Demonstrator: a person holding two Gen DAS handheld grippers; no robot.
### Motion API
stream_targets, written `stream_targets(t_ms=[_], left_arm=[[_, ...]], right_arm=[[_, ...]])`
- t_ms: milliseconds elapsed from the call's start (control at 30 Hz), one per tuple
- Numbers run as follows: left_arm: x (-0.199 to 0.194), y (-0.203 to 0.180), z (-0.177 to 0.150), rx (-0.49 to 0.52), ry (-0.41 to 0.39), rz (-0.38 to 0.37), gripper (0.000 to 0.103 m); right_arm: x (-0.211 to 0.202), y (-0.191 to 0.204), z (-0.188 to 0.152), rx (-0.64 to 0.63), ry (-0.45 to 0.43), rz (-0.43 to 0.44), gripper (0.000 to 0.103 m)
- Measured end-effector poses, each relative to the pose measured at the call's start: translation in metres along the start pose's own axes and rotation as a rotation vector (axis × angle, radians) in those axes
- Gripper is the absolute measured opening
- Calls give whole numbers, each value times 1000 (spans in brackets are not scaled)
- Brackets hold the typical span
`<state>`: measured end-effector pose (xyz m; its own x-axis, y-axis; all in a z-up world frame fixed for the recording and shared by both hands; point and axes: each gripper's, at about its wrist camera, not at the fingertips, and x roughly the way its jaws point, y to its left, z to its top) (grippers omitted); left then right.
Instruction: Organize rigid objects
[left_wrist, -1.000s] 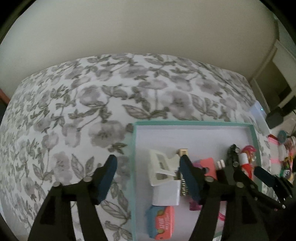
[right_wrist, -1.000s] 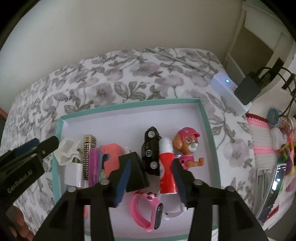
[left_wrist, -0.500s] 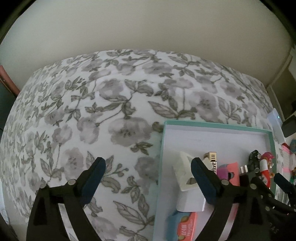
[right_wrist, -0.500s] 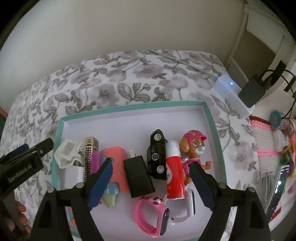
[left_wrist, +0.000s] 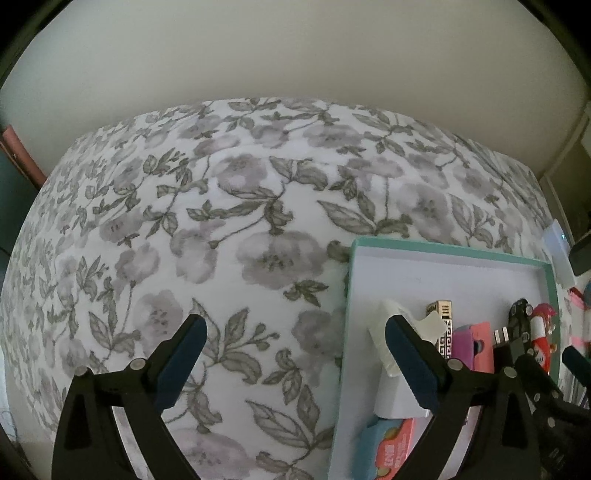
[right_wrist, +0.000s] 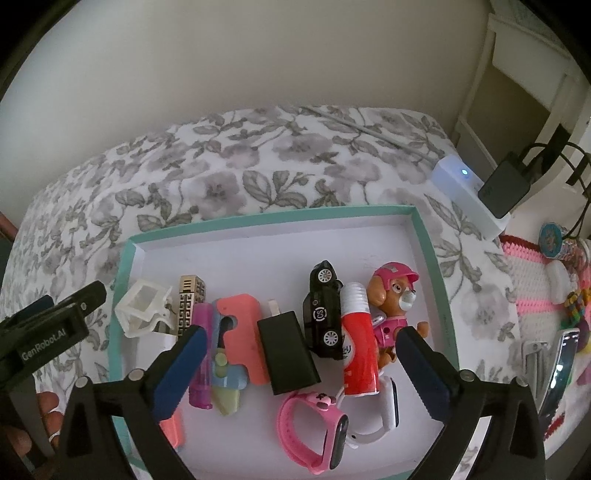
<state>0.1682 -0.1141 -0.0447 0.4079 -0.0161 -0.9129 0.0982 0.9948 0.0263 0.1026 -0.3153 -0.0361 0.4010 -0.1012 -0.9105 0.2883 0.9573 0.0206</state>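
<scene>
Hovering right tool (right_wrist: 299, 363) spread, charger (right_wrist: 288, 356) free

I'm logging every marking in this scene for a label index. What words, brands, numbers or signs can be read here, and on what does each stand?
"GenRobot.AI": on the side of the left hand-held gripper, seen from the right wrist.
"CS": white round badge on the door of the black toy car.
Red tube: white print near its lower end, too blurred to read.
Coral box: white lettering, too blurred to read.
Nothing else is legible.
</scene>
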Motion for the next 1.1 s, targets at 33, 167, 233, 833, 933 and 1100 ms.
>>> stream_targets(t_ms=[33, 167, 233, 833, 933, 1100], left_arm=[[-1, 0, -1, 4, -3, 3, 97], [-12, 1, -7, 17, -24, 19, 97], [-17, 3, -10, 14, -32, 21, 97], [-69, 26, -54, -16, -69, 78, 97], [-73, 32, -62, -22, -68, 71, 97], [-78, 45, -73, -56, -50, 88, 97]], right_arm=[[-1, 0, 0, 2, -2, 1, 103], [-7, 2, -3, 6, -9, 8, 103], [-11, 3, -6, 4, -16, 6, 103], [-58, 22, -47, -44, -55, -6, 103], [-63, 25, -55, -50, -56, -8, 103], [-69, 31, -67, -60, -55, -9, 103]])
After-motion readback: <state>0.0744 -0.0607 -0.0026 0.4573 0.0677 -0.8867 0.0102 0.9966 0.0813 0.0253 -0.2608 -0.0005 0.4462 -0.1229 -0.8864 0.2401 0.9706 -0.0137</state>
